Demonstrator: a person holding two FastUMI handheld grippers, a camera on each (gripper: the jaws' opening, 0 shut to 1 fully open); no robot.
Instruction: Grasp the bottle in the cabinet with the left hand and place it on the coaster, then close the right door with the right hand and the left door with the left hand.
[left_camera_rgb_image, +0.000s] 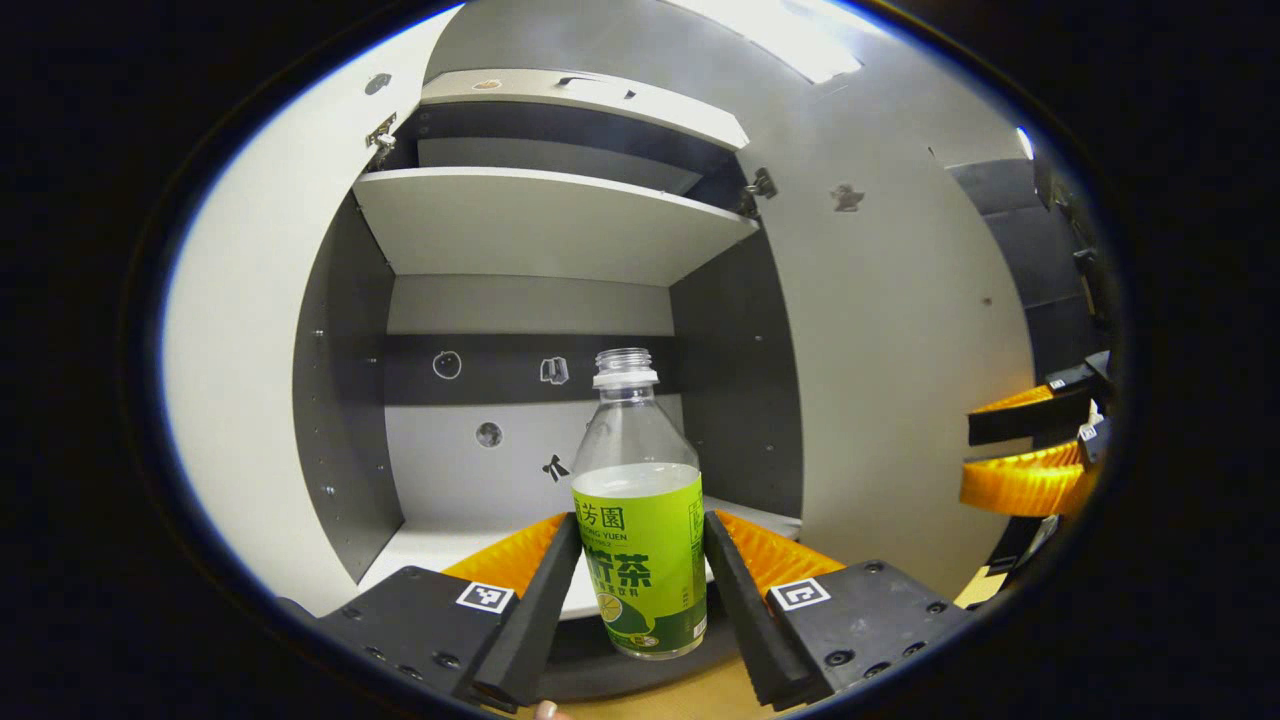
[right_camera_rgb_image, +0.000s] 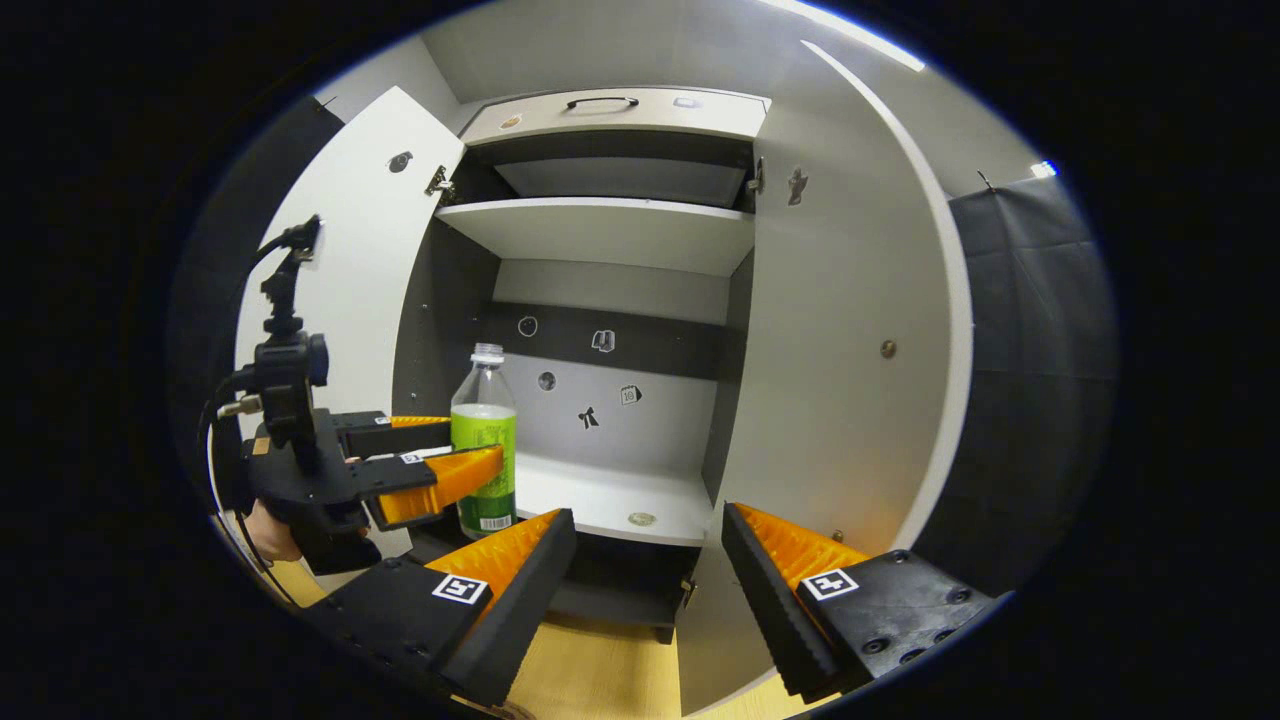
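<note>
My 2 views are bright and evenly lit from a ceiling light strip (left_camera_rgb_image: 800, 35) overhead, which blows out to white glare. The cabinet (left_camera_rgb_image: 560, 225) shelf casts a soft shadow on the dark band below it. Fisheye bending curves the doors (right_camera_rgb_image: 850, 330) strongly toward the edges. The bottle (left_camera_rgb_image: 638, 520) between my fingers is sharp, its label readable; no motion blur.

Each tool (left_camera_rgb_image: 640, 600) has a black screwed body with square white-and-black markers; the left tool (right_camera_rgb_image: 440, 455) trails a black cable.

Recording booth, open cabinet (right_camera_rgb_image: 610, 240), black cloth wall (right_camera_rgb_image: 1030, 380)
</note>
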